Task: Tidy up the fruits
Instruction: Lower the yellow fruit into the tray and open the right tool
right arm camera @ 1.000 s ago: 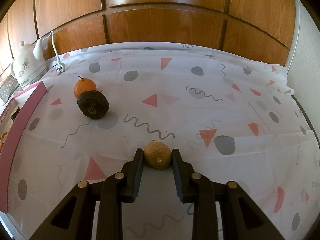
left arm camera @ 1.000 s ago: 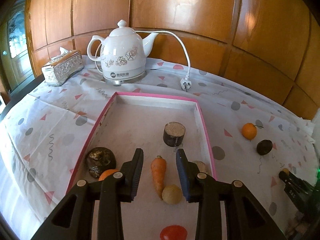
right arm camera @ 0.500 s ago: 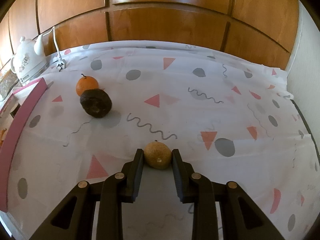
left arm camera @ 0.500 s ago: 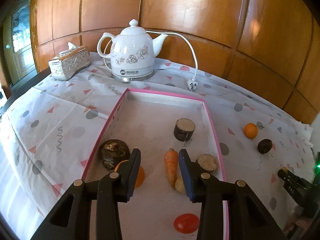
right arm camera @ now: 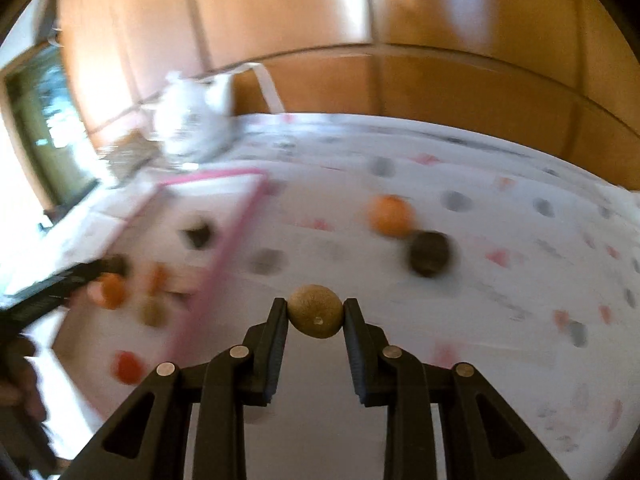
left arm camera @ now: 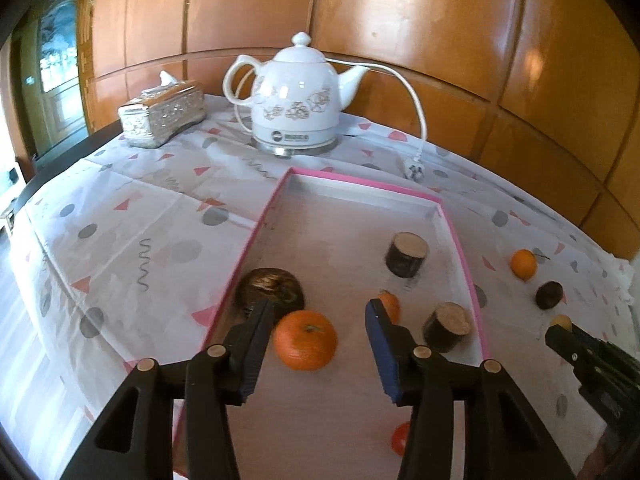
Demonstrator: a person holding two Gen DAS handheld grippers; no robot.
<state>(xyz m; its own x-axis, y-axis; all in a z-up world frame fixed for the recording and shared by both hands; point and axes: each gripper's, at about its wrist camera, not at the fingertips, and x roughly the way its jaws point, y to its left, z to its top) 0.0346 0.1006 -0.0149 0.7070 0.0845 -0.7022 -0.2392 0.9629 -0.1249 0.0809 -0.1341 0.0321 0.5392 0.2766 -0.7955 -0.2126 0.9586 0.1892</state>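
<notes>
We are partway through gathering the fruit into the pink-rimmed tray point(left arm camera: 362, 180), which we take as our landmark. Our right tongs point(right arm camera: 316, 314) are closed on a small tan round fruit point(right arm camera: 315, 316), both pads pressing its sides, and they carry it above the tabletop point(right arm camera: 500, 272) just outside the tray's right rim. The next move, as we judge it, is to bring this fruit over the rim and set it down on a bare patch of the tray floor. Our left tongs point(left arm camera: 320, 326) hang low over the tray's near end; their jaws have just been opening and now stand moderately apart, with a mandarin point(left arm camera: 306, 340) lying loose between them, not gripped. Outside the tray's right rim, a small orange point(left arm camera: 523, 264) and a dark round fruit point(left arm camera: 549, 295) await collection.
</notes>
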